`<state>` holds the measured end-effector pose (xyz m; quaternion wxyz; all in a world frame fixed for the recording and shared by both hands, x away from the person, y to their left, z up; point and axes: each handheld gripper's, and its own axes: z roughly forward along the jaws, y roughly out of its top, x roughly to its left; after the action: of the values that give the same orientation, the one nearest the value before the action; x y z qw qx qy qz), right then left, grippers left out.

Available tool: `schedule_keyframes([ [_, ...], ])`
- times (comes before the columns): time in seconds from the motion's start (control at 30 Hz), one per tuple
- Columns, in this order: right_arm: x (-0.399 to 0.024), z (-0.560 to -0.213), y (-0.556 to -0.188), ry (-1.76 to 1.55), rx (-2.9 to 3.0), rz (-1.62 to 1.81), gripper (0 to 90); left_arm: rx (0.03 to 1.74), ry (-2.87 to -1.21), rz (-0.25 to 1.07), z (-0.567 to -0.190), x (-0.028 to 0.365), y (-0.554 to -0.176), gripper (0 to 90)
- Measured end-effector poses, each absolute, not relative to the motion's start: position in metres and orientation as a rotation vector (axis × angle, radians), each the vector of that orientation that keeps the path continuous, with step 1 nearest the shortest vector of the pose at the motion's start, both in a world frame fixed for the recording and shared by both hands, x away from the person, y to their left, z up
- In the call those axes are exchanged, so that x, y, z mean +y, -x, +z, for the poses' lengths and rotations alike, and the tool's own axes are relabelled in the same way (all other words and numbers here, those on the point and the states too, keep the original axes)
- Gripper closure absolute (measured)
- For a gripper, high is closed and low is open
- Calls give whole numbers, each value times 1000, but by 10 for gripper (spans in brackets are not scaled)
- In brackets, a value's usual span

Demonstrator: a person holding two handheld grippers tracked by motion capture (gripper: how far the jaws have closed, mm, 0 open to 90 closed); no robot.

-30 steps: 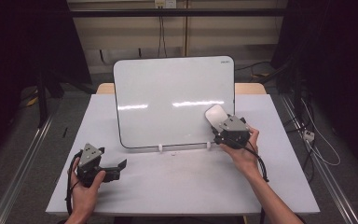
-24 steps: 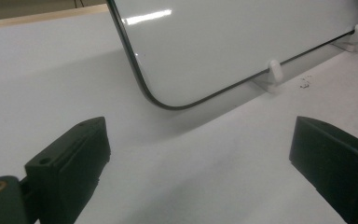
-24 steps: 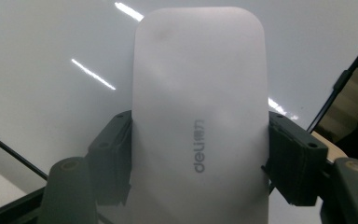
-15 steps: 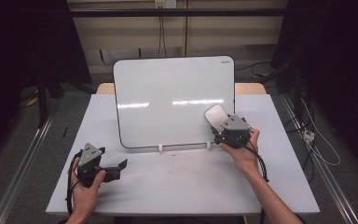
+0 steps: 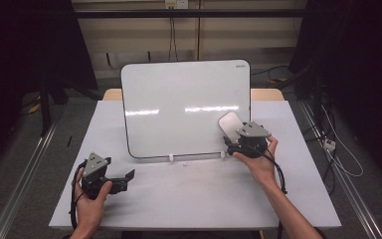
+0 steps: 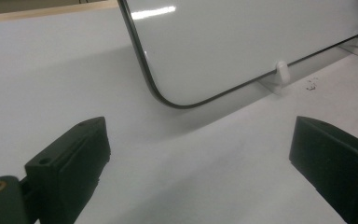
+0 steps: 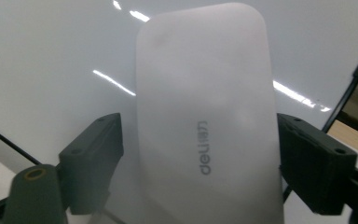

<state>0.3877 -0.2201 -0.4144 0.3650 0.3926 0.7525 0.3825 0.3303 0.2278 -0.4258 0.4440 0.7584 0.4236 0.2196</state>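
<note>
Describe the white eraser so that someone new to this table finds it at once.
Start at the whiteboard standing upright at the back of the white table. Go to its lower right corner, where the right gripper points at the board. The eraser sits between its jaws against the board: a matte white rounded slab with grey lettering, duller than the glossy board.

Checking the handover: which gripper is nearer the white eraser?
Right. The right gripper has the white eraser between its just-opening fingers against the whiteboard; the left gripper sits open, far off.
</note>
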Motion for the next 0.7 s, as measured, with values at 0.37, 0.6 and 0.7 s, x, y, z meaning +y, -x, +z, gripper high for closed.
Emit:
schedule_keyframes([
  [0.37,-224,-409,-385,-1046,1932,1043,38,1045,-1883,525,-428,229,-331,48],
  [0.6,-226,-407,-382,-1119,1910,1019,55,1038,-1878,530,-427,230,-331,48],
  [0.7,-228,-405,-378,-1130,1889,1044,55,1034,-1883,540,-426,229,-330,48],
])
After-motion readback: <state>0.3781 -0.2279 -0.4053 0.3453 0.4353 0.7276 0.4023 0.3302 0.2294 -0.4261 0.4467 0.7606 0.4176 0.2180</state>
